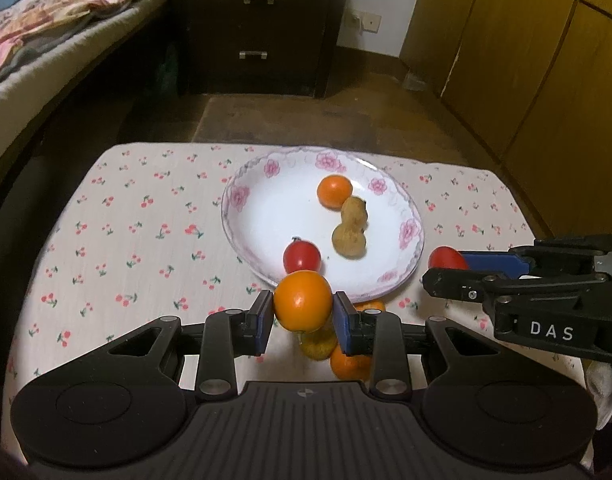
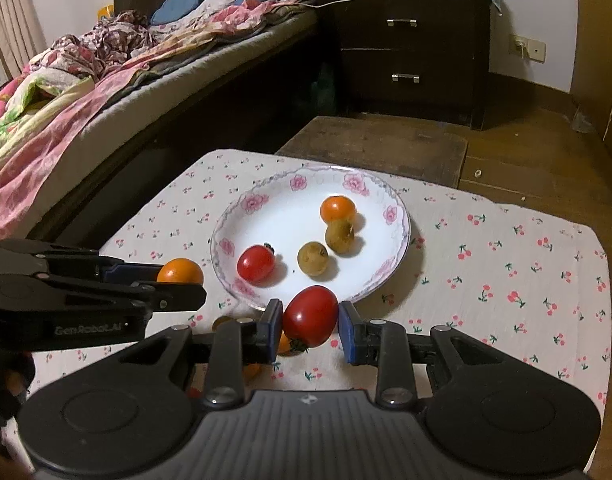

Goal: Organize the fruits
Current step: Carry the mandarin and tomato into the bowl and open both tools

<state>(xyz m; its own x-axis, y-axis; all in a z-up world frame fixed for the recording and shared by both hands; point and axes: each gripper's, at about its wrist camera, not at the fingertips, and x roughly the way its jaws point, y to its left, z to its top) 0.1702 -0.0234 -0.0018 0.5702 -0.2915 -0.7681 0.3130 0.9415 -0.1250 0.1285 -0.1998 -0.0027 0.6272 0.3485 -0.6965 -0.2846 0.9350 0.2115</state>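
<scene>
Table (image 2: 506,248): your low table wears a white cloth printed with small red cherries; its near edge is hidden behind both gripper bodies.
Plate (image 1: 241,200): a white dish with pink flowers round the rim sits mid-table, its near rim partly covered by the held fruit.
Fruit on plate: a small orange fruit (image 2: 337,208) touches a brown fruit (image 2: 340,236); a second brown fruit (image 2: 313,258) and a red tomato (image 2: 255,263) lie nearer you. In the left wrist view the two brown ones merge into one gourd shape.
Left gripper (image 1: 303,312): your jaws are clamped on a glossy orange tomato (image 1: 303,301), held above the cloth just before the plate's near rim.
Right gripper (image 2: 310,320): your blue pads grip a red tomato (image 2: 310,316), oval and shiny, its green stem end turned down, beside the plate's near rim.
Loose fruit (image 1: 348,362): orange and yellowish pieces lie on the cloth under the left gripper, mostly hidden; you cannot count them.
</scene>
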